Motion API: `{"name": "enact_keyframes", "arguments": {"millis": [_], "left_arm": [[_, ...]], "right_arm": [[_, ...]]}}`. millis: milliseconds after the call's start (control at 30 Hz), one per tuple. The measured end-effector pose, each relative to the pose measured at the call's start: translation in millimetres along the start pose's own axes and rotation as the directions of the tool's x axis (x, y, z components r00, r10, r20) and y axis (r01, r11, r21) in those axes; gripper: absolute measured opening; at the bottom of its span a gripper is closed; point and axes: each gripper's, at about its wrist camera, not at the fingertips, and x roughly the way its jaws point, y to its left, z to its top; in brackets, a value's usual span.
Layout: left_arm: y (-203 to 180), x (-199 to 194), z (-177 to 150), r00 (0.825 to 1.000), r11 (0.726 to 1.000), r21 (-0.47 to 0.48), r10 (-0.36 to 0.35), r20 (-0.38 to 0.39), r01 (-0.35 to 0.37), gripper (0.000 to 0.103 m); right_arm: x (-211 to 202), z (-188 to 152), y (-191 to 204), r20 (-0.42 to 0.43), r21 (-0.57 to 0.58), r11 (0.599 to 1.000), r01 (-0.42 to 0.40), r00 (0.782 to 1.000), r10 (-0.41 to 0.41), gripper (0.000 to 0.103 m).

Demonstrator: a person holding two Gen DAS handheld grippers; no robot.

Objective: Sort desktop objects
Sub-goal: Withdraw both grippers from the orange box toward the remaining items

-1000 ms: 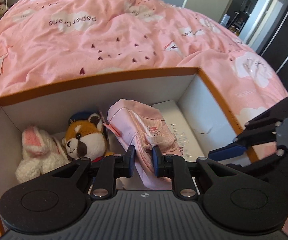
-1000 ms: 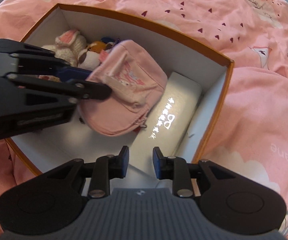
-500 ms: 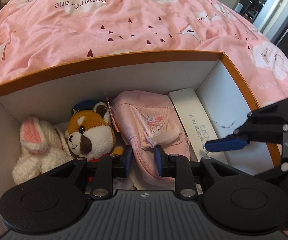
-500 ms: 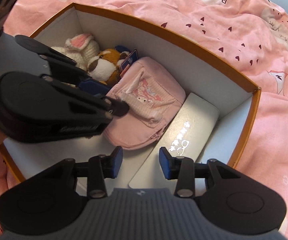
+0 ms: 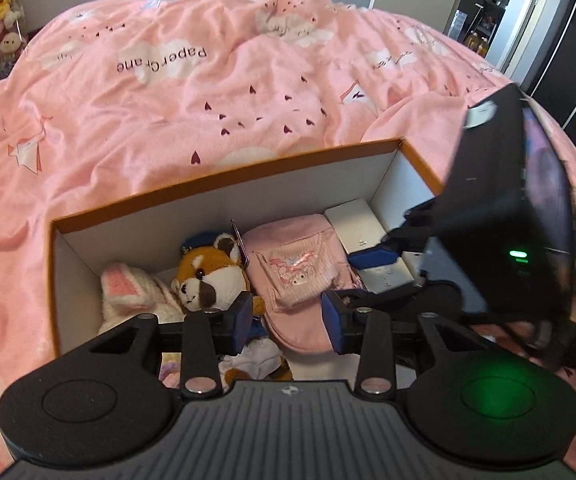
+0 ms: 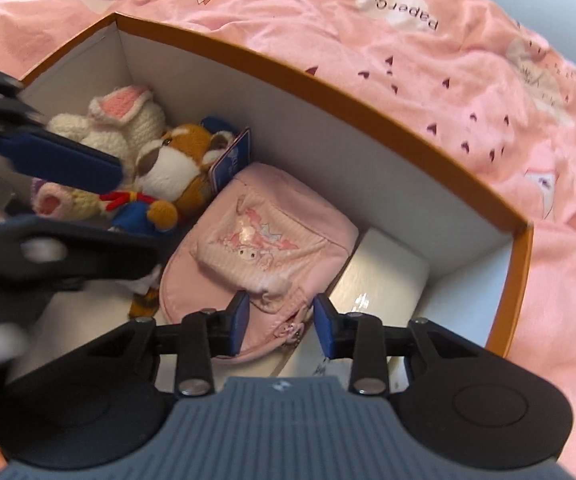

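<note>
An orange-rimmed white box [image 5: 224,188] [image 6: 367,116] lies on the bed. Inside it are a white knitted bunny [image 5: 128,292] [image 6: 124,120], a red-panda plush [image 5: 212,276] [image 6: 176,160], a pink pouch [image 5: 291,272] [image 6: 260,248] and a white case [image 5: 355,224] [image 6: 383,276]. My left gripper [image 5: 288,320] is open and empty above the box's near side, over the pouch's lower edge. My right gripper [image 6: 280,326] is open, its fingers either side of the pouch's zipper end, not closed on it. Each gripper shows in the other's view.
A pink "Paper Crane" duvet [image 5: 208,92] [image 6: 447,48] surrounds the box. Plush toys [image 5: 4,16] stand by the far left wall. A dark doorway and cabinets [image 5: 527,20] are at the right.
My left gripper has opened, let go of the pink pouch and pulled back and up. The pouch now lies in the box. My right gripper has opened wider and moved down to the pouch.
</note>
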Motion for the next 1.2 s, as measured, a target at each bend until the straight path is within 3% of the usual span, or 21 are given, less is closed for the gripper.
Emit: {"name": "enact_keyframes", "arguments": {"millis": [200,400,533,700,833,1033,1200], "left_arm": [[-7,-36,-16,0.998,1.000,0.025,0.002,0.068,-0.004,0.044],[-18,-73,-45,0.988,0.996,0.014,-0.086,0.130,0.085,0.044],[-27,-86,-64,0.981,0.987,-0.015,-0.154,0.122,0.157,0.044],[-36,-89,-87,0.982,0.984,-0.033,-0.170,0.087,0.174,0.044],[-35,-83,-103,0.978,0.972,-0.108,-0.202,0.050,0.206,0.044],[-28,-61,-121,0.975,0.949,-0.232,-0.223,-0.007,0.215,0.047],[-26,-35,-129,0.972,0.938,-0.291,-0.219,-0.087,0.186,0.049]], "right_arm": [[-14,-3,-4,0.012,0.055,0.998,-0.002,1.000,0.002,0.035],[-75,-31,-5,0.132,0.147,0.989,0.003,0.991,-0.023,0.037],[-117,-60,2,0.212,0.192,0.981,0.025,0.975,-0.067,0.037],[-152,-102,13,0.268,0.286,0.958,0.020,0.958,-0.100,0.037],[-160,-137,19,0.266,0.380,0.925,-0.015,0.960,-0.094,0.037],[-143,-181,19,0.190,0.516,0.856,-0.021,0.978,-0.091,0.039],[-123,-198,20,0.120,0.565,0.825,-0.009,0.990,-0.071,0.049]]}}
